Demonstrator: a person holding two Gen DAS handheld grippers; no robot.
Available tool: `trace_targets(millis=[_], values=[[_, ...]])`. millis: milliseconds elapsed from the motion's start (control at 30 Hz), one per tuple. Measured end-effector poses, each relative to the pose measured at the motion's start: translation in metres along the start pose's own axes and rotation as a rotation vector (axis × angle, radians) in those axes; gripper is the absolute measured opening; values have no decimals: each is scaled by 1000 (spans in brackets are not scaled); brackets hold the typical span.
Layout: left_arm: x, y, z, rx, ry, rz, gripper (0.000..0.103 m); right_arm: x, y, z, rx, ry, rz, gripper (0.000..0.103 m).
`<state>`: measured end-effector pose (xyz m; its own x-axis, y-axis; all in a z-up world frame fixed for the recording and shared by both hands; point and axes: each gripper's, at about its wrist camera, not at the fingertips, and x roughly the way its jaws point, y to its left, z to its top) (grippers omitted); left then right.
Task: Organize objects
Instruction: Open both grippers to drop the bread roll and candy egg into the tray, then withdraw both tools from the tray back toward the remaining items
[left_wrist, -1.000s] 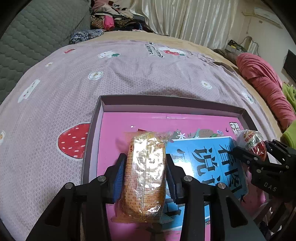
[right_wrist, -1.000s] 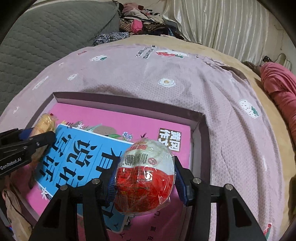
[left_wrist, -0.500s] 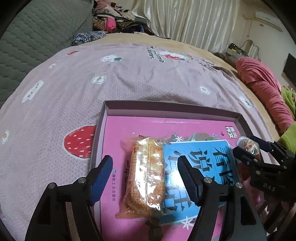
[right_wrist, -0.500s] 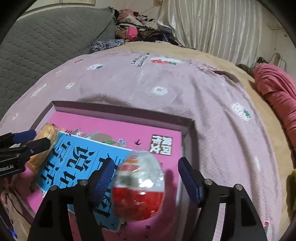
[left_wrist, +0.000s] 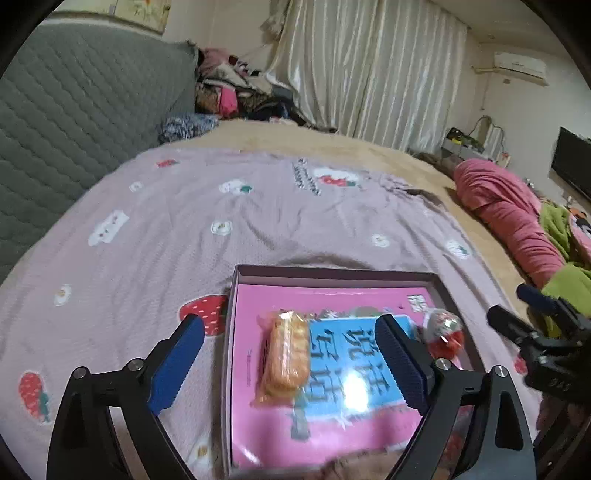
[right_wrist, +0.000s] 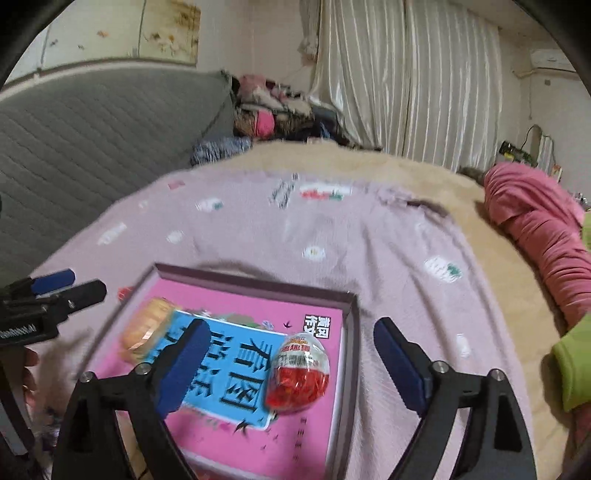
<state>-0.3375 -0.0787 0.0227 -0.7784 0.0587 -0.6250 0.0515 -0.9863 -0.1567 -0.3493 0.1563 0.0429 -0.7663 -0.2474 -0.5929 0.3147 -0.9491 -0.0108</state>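
Lilac bedspread (left_wrist: 258, 229), grey headboard (left_wrist: 74, 110), curtains (left_wrist: 369, 62).

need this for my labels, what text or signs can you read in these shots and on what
"看图" in big dark characters on the blue panel of the pink book; the characters beside them are partly hidden and blurred.
"作文" in a small dark badge at the book's far corner; the smaller characters with it are unclear.
"GenRobot.AI" on the left gripper, blurred here.
Print on the egg-shaped wrapper, the cracker pack and the bedspread: too blurred to read.

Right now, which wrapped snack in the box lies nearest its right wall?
The egg-shaped red-and-white snack; the orange bread pack lies by the left wall.
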Motion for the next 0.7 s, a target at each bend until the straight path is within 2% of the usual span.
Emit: trace_targets(millis=[167,300,700], values=[[-51,-5,-29,10,-60,-12,94,-62,9,-15,-6,-58,-2,91],[-69,-8,-43,5,-38,-20,94,-114,15,-31,-30,-98,-21,92],[-158,-19,-54,-30,-19,5,94,-193,36,-24,-93,-25,-69,95]])
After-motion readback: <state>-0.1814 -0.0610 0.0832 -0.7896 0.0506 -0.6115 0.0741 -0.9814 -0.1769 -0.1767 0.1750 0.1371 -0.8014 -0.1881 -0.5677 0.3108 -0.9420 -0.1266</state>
